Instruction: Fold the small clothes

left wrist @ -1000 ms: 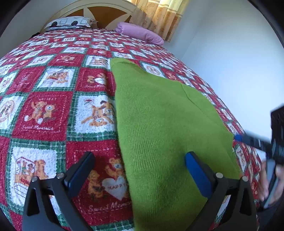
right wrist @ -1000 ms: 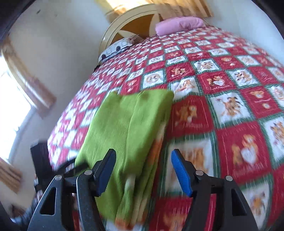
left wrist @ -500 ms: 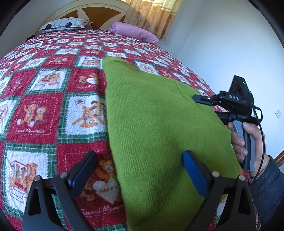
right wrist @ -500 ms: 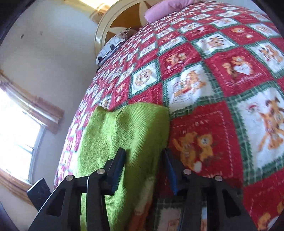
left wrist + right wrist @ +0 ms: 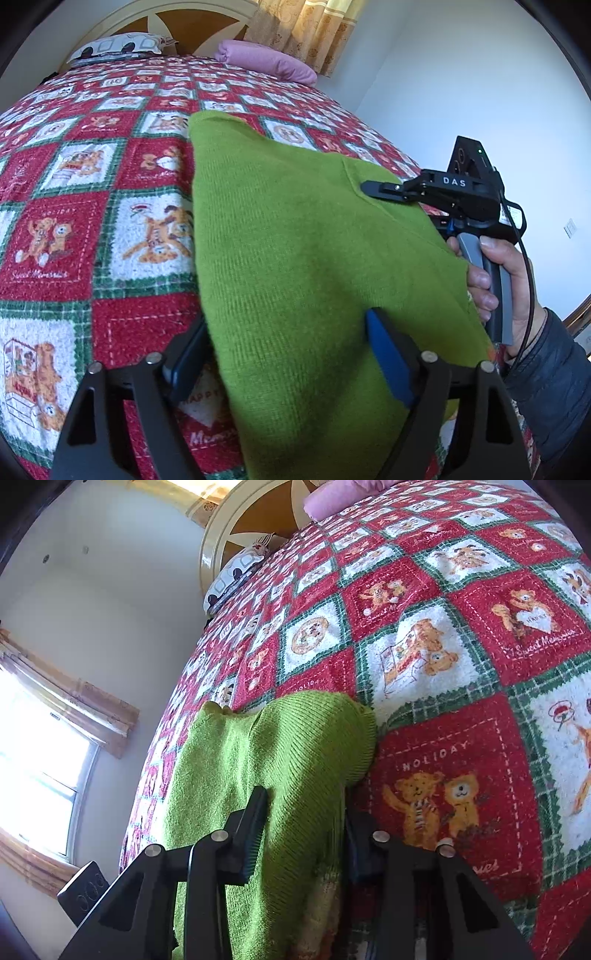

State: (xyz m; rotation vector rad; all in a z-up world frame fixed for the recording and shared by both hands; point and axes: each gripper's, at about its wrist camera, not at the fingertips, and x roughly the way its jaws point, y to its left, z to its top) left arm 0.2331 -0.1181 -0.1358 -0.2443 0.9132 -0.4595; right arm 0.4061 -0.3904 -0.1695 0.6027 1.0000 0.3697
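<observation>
Left wrist view: my left claw [image 5: 286,350] sat low over the near end of the green knit garment [image 5: 295,251], which lay flat on the bed's red-and-green teddy quilt [image 5: 74,206], running from the near edge toward the headboard. Vs. a sec before, the claw's jaws had been closing a bit; they were wide apart but straddling the garment's left edge now, left pad tucked at or under that edge, right pad resting on top of the knit. Couldn't tell if the pads were pressing yet, so I counted it as not gripping. Biggest change on this side: the right claw [image 5: 373,188], w/ the person's hand [image 5: 495,280] on its handle, had come in from the frame edge and was parked at the garment's right edge, upper finger lying on the cloth.

Right wrist view: right claw [image 5: 301,823] had dropped closer to the bed and its jaws had been closing, from wide to fairly narrow. A raised ridge of green knit was bunched between the two pads and both pads looked in contact w/ it, so I read that as a pinch on the garment's side edge. The far corner of the cloth had humped up next to the "HOLIDAY" square.

My read: right side was secured, left nearly so. Once the left pads bit, both edges could be lifted together for the next fold. Risk: left grabbing quilt pile along w/ the knit.
</observation>
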